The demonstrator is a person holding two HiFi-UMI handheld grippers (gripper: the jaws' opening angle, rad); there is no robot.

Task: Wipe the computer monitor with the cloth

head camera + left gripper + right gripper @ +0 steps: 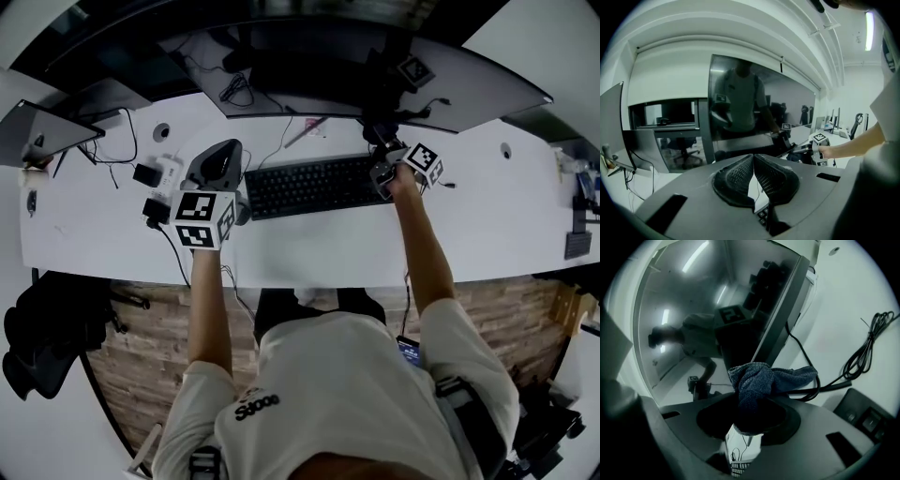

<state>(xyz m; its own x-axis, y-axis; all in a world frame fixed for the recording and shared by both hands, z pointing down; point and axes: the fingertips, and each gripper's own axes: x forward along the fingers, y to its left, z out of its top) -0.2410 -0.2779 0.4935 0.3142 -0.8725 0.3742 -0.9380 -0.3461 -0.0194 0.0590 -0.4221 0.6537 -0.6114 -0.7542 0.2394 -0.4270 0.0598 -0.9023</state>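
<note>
The cloth (761, 380) looks soft and limp, best held bunched as the right gripper (749, 420) clamps it, its tail toward 3 o'clock and the monitor (693, 310) at 11; the left gripper (753, 176) is closed, empty.

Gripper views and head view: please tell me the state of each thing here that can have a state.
Left gripper: shut, nothing between the jaws.
Right gripper: shut on the cloth.
Cloth: bunched, sticking out past the jaws.
Monitor: screen dark, only reflections.

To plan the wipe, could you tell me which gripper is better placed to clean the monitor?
Right. The right gripper holds the cloth close to the monitor; the left gripper is shut and empty.
</note>
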